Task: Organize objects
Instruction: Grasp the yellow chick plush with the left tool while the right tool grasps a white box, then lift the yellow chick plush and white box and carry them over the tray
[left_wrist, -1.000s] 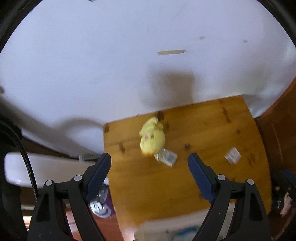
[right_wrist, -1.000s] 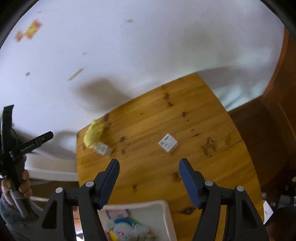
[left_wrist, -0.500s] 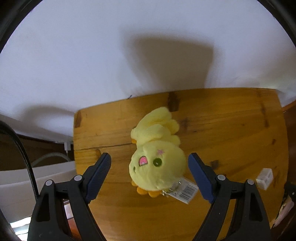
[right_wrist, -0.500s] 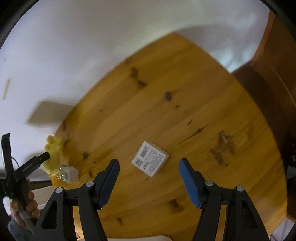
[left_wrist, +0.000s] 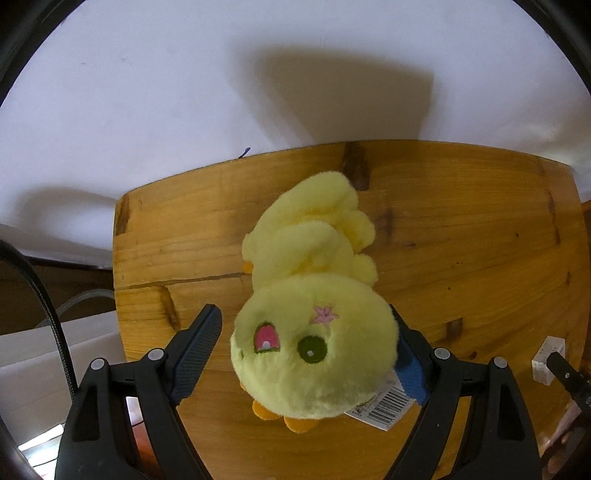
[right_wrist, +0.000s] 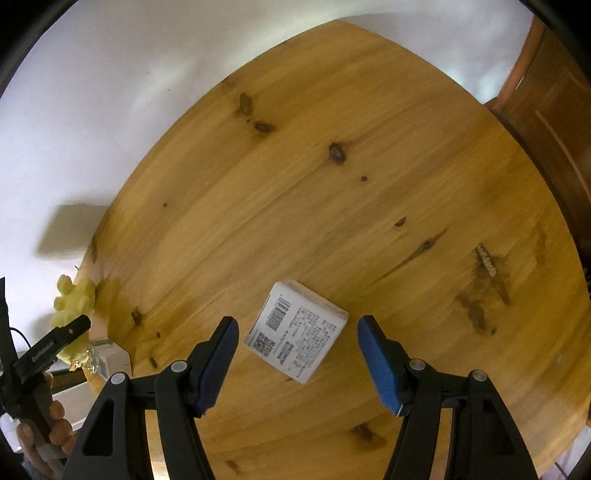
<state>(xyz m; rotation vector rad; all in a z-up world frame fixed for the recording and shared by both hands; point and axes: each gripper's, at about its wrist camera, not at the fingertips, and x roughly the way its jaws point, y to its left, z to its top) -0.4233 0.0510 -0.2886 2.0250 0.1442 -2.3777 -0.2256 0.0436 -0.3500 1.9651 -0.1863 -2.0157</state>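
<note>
While the left gripper stood spread around the yellow plush at frame centre, the right gripper gaped astride the white box.

A fluffy yellow plush chick with a barcode tag lay mid-frame; a white printed cardboard box lay flat lower centre.

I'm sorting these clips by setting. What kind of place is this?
Probably a room in a home: a knotty pine table against a plain white wall, with a brown wooden door at the side. A yellow plush toy lies on the table.
</note>
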